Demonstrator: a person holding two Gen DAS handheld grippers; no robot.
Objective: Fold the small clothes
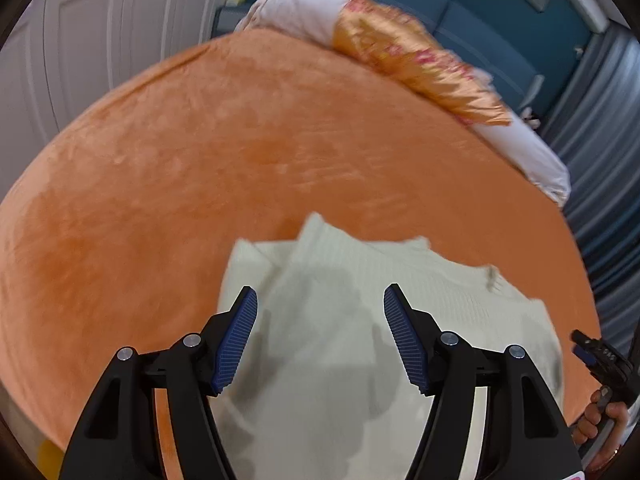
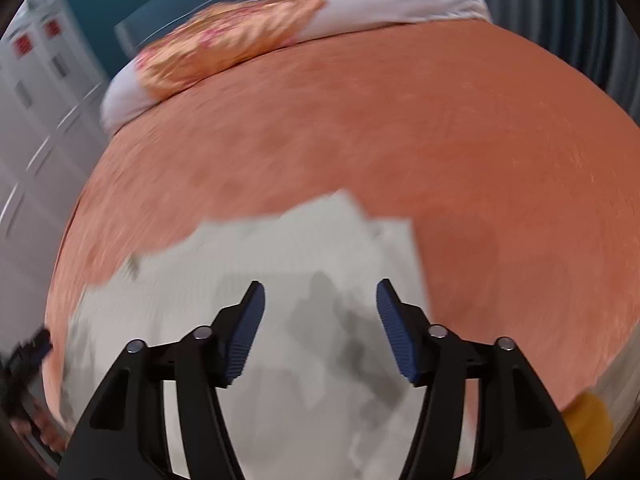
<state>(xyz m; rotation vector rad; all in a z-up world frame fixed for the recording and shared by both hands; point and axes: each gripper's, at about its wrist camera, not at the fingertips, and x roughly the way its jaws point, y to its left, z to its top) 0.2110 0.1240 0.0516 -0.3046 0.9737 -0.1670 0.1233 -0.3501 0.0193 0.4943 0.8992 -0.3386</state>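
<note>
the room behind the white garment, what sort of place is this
Most likely a bedroom. The white garment lies on a bed with an orange bedspread; a long bolster pillow lies at its far end, and white panelled wardrobe doors stand beyond.

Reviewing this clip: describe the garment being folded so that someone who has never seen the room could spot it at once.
A bed covered by a fuzzy orange blanket fills both views, with an orange floral pillow at its far end. At the near edge, below both open grippers, lies the cream ribbed-knit garment, its upper part apparently folded over. It is the only pale, flat cloth on the orange.
</note>
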